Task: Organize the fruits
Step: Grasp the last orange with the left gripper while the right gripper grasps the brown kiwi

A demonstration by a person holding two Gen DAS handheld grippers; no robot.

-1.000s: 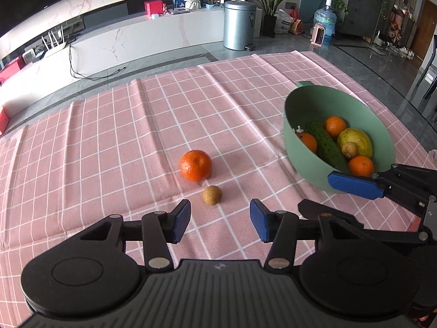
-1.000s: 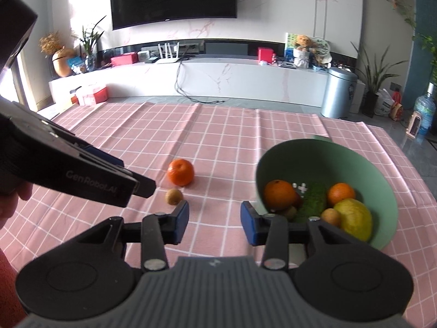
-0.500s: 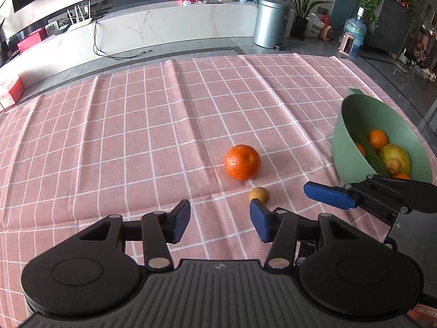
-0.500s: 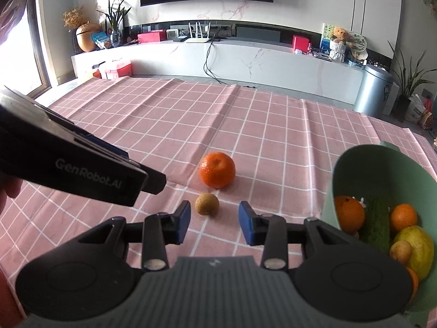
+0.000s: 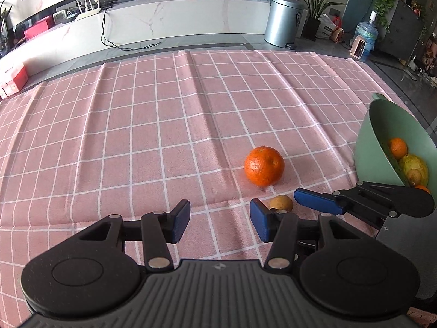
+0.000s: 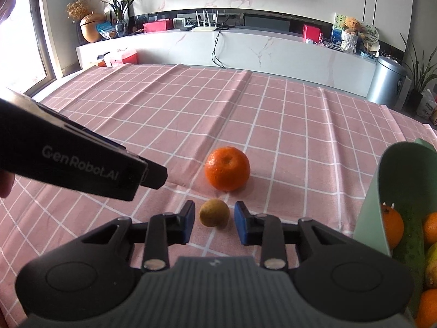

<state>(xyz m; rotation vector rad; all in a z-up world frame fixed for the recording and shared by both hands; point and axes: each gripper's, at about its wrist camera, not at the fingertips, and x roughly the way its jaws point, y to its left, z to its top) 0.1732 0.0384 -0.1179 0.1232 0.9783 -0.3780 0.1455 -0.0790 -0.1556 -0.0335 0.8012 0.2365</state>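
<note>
1. Both grippers have come closer to the two loose fruits since the earlier pictures, and the green bowl [image 6: 382, 180] has slid off to the right edge of both views.
2. Now the right gripper [image 6: 214, 222] has its jaws open, one on each side of the small brown fruit [image 6: 214, 213]. They sit just beside it and do not look like they touch it yet.
3. The left gripper [image 5: 220, 222] is open too and holds nothing. It hangs over the pink checked cloth [image 5: 136, 136].
4. The big orange [image 6: 227, 168] lies just behind the small fruit, very near it.
5. To do this step well, I think the right gripper should go a bit lower, keep the small fruit in the middle, and close slowly. The fruit is round, so it could roll or pop out. The fingers should not bump the orange.
6. The bowl stands to the right, well apart from the loose fruits. Inside are some oranges, a long green cucumber [image 6: 409, 235], a yellow-green fruit and a small brown one.
</note>
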